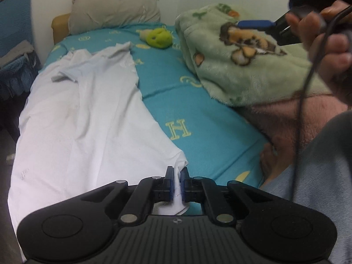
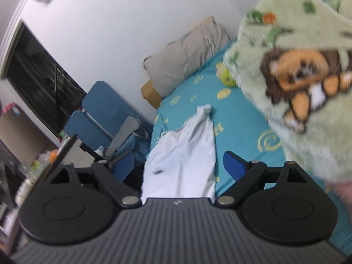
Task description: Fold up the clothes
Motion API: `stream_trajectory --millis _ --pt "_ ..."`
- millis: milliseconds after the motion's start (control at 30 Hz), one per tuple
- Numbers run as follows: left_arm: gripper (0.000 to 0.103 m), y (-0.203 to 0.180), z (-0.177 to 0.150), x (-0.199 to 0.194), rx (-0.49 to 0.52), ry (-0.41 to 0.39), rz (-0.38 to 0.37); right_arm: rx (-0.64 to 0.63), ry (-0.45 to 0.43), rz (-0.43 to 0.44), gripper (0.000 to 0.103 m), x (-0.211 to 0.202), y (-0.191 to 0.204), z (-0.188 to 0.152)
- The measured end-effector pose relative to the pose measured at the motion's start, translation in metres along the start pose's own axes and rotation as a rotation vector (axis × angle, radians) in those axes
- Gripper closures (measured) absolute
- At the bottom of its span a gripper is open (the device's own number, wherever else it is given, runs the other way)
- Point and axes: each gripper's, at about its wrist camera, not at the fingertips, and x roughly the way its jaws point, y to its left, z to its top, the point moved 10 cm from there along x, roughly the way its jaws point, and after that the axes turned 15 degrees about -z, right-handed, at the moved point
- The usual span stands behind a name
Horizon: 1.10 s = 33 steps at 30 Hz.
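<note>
A white shirt (image 1: 83, 114) lies spread along the left side of a bed with a teal sheet (image 1: 198, 118). My left gripper (image 1: 177, 176) is shut on the shirt's near right corner, and white cloth is bunched between its blue pads. In the right wrist view the same white shirt (image 2: 184, 151) stretches away below my right gripper (image 2: 179, 165), which hangs in the air above the bed with its blue fingers (image 2: 234, 166) wide apart and nothing between them. The right gripper (image 1: 264, 25) also shows at the upper right of the left wrist view, held by a hand (image 1: 325, 41).
A pale green fleece blanket (image 1: 242, 52) with a lion print is heaped on the bed's right side. A grey pillow (image 1: 114, 11) and a yellow-green plush toy (image 1: 158, 38) lie at the head. A blue chair (image 2: 105, 114) stands left of the bed. A person's leg (image 1: 308, 118) rests at right.
</note>
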Motion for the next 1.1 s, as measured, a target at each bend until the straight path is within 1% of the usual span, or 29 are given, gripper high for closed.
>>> stream_trajectory --millis 33,133,200,300,367,467,500,533,567,600,633,667,700,733,767,933,1033,1100 --pt "0.098 -0.005 0.004 0.0 0.016 0.0 0.0 -0.027 -0.007 -0.016 0.013 0.002 -0.001 -0.001" --pt "0.098 -0.021 0.013 0.005 0.049 0.006 -0.009 -0.046 0.02 -0.042 0.013 0.011 -0.012 -0.006" --pt "0.098 -0.029 0.018 0.013 0.058 0.012 -0.017 -0.03 0.039 -0.044 0.013 0.016 -0.02 -0.007" --pt "0.098 -0.038 0.023 0.032 0.046 0.028 -0.034 -0.018 0.041 -0.05 0.013 0.019 -0.029 -0.007" --pt "0.098 -0.038 0.017 0.048 0.033 0.055 -0.035 -0.02 0.048 -0.055 0.013 0.022 -0.033 -0.008" --pt "0.097 -0.028 -0.007 0.076 0.01 0.103 -0.028 -0.026 0.071 -0.062 0.013 0.029 -0.038 -0.013" --pt "0.094 -0.024 -0.014 0.083 0.0 0.112 -0.027 -0.033 0.079 -0.063 0.013 0.032 -0.038 -0.015" --pt "0.089 -0.021 -0.02 0.087 -0.014 0.111 -0.028 -0.044 0.084 -0.062 0.013 0.033 -0.037 -0.018" --pt "0.078 -0.015 -0.022 0.087 -0.028 0.104 -0.025 -0.057 0.088 -0.061 0.013 0.034 -0.035 -0.02" --pt "0.062 -0.007 -0.018 0.079 -0.043 0.088 -0.015 -0.07 0.092 -0.06 0.013 0.035 -0.033 -0.023" --pt "0.053 0.002 -0.015 0.071 -0.058 0.071 -0.004 -0.08 0.091 -0.054 0.013 0.034 -0.031 -0.024" --pt "0.039 0.01 -0.011 0.063 -0.073 0.054 0.006 -0.09 0.085 -0.047 0.013 0.033 -0.028 -0.024" --pt "0.028 0.019 -0.007 0.056 -0.088 0.037 0.016 -0.101 0.076 -0.041 0.013 0.032 -0.025 -0.024" --pt "0.023 0.028 -0.004 0.048 -0.104 0.021 0.027 -0.113 0.062 -0.033 0.013 0.029 -0.021 -0.023" --pt "0.02 0.036 0.0 0.04 -0.119 0.004 0.037 -0.126 0.044 -0.024 0.013 0.026 -0.017 -0.022" --pt "0.02 0.083 0.018 -0.001 -0.205 -0.084 0.089 -0.178 -0.019 0.0 0.013 0.014 0.0 -0.023" --pt "0.015 0.149 0.036 -0.033 -0.375 -0.179 0.122 -0.193 -0.018 0.004 0.013 0.013 0.008 -0.029" --pt "0.014 0.207 0.046 -0.05 -0.529 -0.261 0.164 -0.207 -0.004 -0.004 0.013 0.018 0.014 -0.036"
